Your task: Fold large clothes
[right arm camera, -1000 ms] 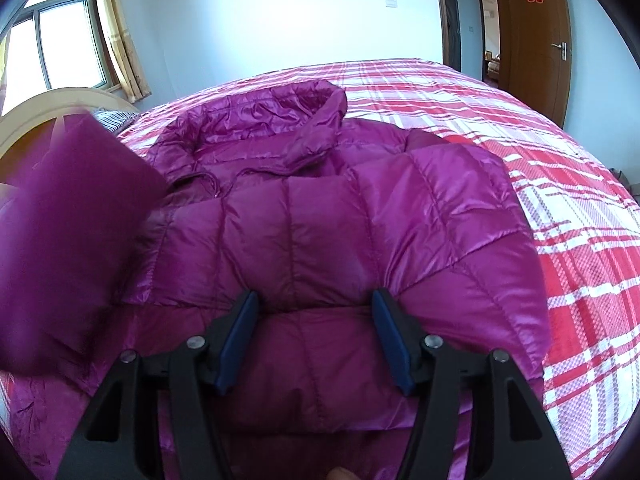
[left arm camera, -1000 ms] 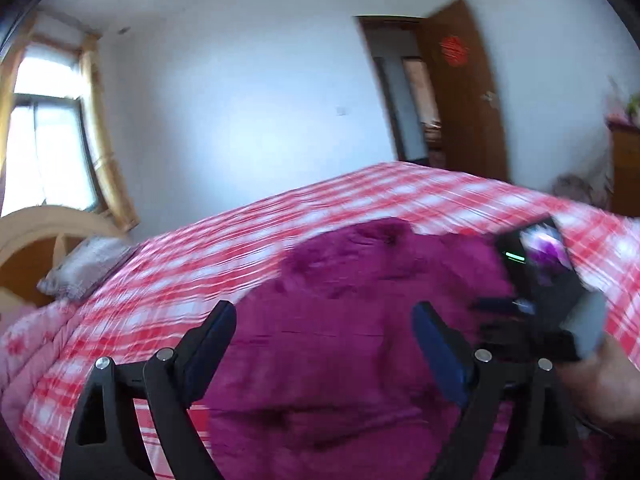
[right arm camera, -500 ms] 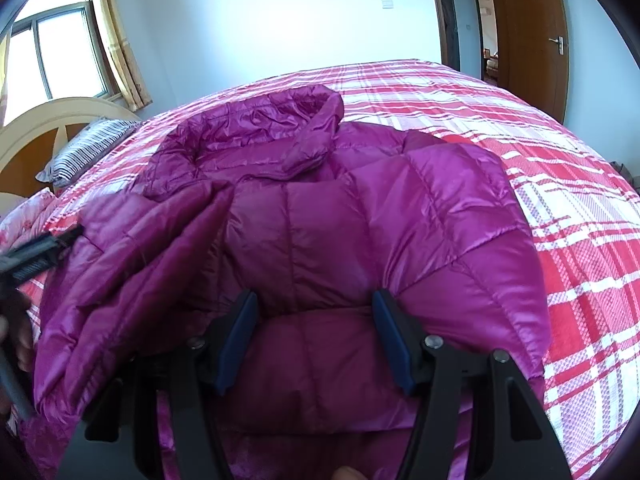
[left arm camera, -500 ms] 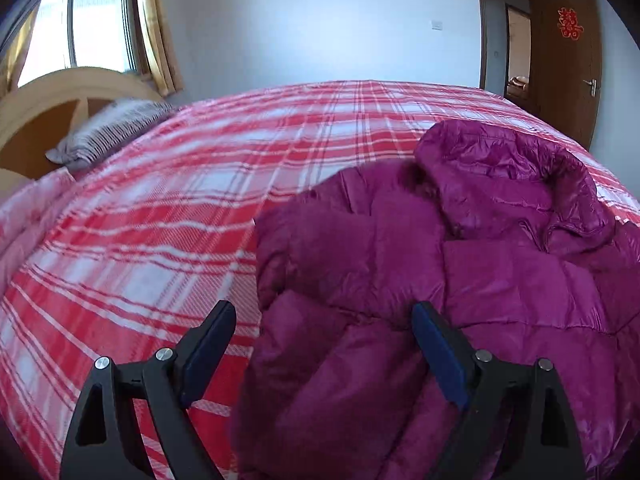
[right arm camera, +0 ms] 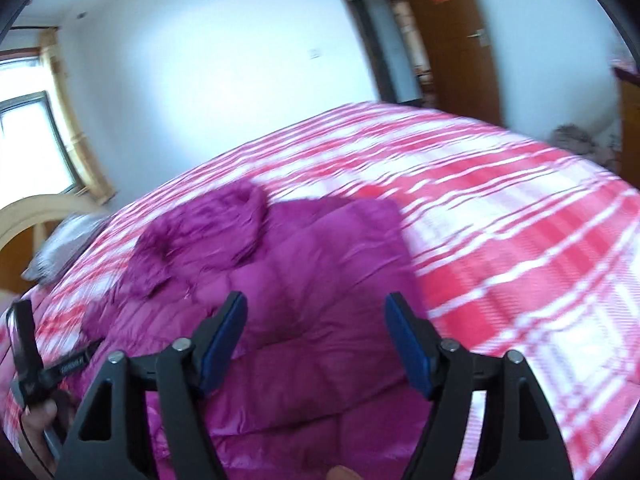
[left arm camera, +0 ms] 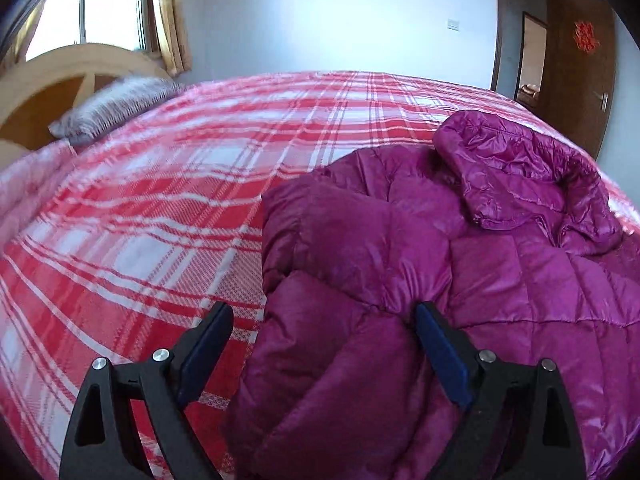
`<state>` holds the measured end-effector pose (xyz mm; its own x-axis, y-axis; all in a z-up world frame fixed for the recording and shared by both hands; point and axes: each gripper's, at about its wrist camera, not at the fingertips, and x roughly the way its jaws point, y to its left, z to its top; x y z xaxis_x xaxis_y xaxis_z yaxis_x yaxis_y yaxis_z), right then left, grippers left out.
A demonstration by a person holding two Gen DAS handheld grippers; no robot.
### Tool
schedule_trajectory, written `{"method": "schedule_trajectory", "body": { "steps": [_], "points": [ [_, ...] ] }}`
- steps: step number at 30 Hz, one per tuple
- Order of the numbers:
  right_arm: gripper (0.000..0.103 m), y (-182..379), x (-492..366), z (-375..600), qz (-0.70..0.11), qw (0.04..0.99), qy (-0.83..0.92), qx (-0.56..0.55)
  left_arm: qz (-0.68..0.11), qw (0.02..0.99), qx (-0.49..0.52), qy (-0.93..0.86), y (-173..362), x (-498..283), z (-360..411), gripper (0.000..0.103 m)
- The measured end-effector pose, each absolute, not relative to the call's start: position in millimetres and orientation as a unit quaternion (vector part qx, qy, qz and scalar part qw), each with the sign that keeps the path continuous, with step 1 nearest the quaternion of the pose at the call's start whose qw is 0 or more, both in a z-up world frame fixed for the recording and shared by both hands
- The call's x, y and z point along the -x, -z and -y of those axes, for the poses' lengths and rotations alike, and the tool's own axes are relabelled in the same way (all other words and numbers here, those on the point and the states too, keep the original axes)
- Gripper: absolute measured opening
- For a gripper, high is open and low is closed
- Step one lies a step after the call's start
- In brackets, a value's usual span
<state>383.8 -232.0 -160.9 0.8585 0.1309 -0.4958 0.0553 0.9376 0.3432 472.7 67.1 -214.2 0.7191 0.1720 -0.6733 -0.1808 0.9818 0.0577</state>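
A magenta quilted puffer jacket (left arm camera: 460,264) is seen on the red plaid bed (left arm camera: 160,216), one sleeve folded over its front, hood toward the door (left arm camera: 580,72). No label can be read. The left gripper (left arm camera: 324,344) is spread, pressing nothing; the right gripper (right arm camera: 316,336) is opening, nothing grasped.

Opening right tool (right arm camera: 314,334) above magenta jacket (right arm camera: 304,272)

Right tool (right arm camera: 316,334) now lifted off the jacket (right arm camera: 304,280), jaws opening, nothing between.
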Motion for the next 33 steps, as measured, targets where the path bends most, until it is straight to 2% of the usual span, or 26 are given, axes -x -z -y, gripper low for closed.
{"method": "schedule_trajectory", "body": {
  "steps": [1,6,11,16,24,33],
  "points": [
    [0.068,151,-384,223,-0.264,0.949,-0.034,-0.167,-0.359,0.928,-0.001,-0.095,213,-472,-64,0.092],
    [0.066,116,-408,134,-0.295,0.940,-0.159,-0.059,-0.361,0.928,0.015,-0.090,213,-473,-72,0.092],
    [0.061,152,-430,83,-0.362,0.915,-0.178,-0.019,-0.362,0.928,0.019,-0.088,213,-474,-73,0.093],
    [0.057,188,-431,88,-0.382,0.911,-0.155,0.016,-0.362,0.928,0.022,-0.082,214,-473,-73,0.095],
    [0.056,200,-429,93,-0.391,0.909,-0.142,0.035,-0.365,0.927,0.019,-0.083,212,-473,-73,0.096],
    [0.056,205,-428,98,-0.386,0.910,-0.148,0.017,-0.317,0.947,0.004,-0.045,160,-451,-49,0.096]
  ]
}}
